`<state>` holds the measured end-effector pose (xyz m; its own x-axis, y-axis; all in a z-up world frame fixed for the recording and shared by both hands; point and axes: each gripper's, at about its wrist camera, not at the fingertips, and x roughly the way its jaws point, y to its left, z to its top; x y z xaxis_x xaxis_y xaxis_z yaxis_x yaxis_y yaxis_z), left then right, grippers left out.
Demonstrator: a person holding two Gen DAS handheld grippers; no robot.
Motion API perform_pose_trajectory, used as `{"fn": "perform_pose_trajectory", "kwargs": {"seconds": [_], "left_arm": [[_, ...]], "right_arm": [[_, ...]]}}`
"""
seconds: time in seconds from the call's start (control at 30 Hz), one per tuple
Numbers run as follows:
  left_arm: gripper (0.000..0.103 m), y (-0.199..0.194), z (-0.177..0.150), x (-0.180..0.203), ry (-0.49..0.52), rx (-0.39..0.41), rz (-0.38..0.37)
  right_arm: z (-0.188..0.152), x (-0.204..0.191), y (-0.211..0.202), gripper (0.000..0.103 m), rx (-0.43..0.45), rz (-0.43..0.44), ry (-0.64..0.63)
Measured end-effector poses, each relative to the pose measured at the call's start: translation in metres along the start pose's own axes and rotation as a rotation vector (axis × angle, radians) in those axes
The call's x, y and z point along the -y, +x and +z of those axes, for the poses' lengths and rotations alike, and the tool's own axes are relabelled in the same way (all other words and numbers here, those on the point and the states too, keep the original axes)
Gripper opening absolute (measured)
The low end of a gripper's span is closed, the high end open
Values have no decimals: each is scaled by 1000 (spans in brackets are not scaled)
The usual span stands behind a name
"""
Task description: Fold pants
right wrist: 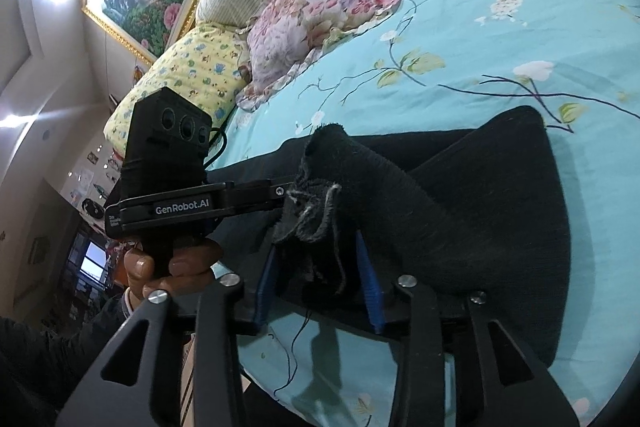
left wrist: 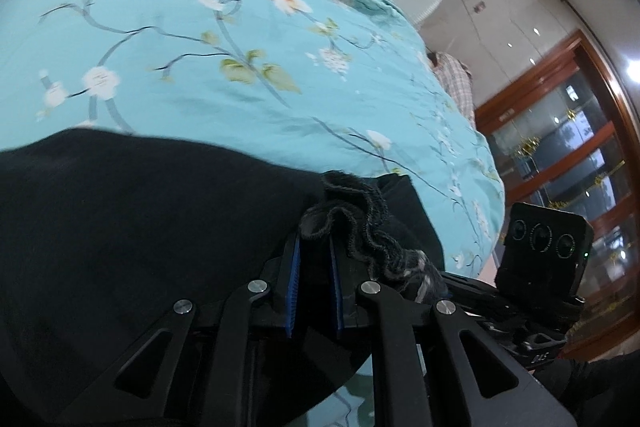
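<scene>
Lying doubled on the floral teal bedspread [right wrist: 500, 39], the black pants [right wrist: 480, 211] are judged partly folded, their frayed hem ends [left wrist: 352, 215] pinched by left gripper [left wrist: 314, 267] and right gripper [right wrist: 320, 267], further folds remaining.

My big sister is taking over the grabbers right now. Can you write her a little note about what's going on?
Left gripper: shut on a frayed edge of the black pants.
Right gripper: shut on another bunched, frayed edge of the same pants.
The two grippers are close together, near the bed's edge.
The pants lie on the turquoise flowered bedspread, part lifted toward the grippers.
Done: both edges gripped. A fold seems under way; how far, I cannot tell.
Left: lay the cloth down, smooth it and finish folding.
</scene>
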<state>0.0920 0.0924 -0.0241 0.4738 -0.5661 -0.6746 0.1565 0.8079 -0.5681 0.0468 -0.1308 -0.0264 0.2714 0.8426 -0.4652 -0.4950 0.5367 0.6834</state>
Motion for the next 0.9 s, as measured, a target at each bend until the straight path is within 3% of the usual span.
{"fn": "perform_pose_trajectory", "kwargs": {"seconds": [0.27, 0.63, 0.9], "left_arm": [[16, -30, -19, -19, -89, 68, 54], [26, -79, -50, -36, -204, 190, 126], [26, -117, -70, -47, -293, 294, 165]], "right_arm": [[-3, -16, 8, 56, -31, 1, -54], [0, -32, 15, 57, -62, 26, -85], [4, -53, 25, 58, -91, 55, -150]]}}
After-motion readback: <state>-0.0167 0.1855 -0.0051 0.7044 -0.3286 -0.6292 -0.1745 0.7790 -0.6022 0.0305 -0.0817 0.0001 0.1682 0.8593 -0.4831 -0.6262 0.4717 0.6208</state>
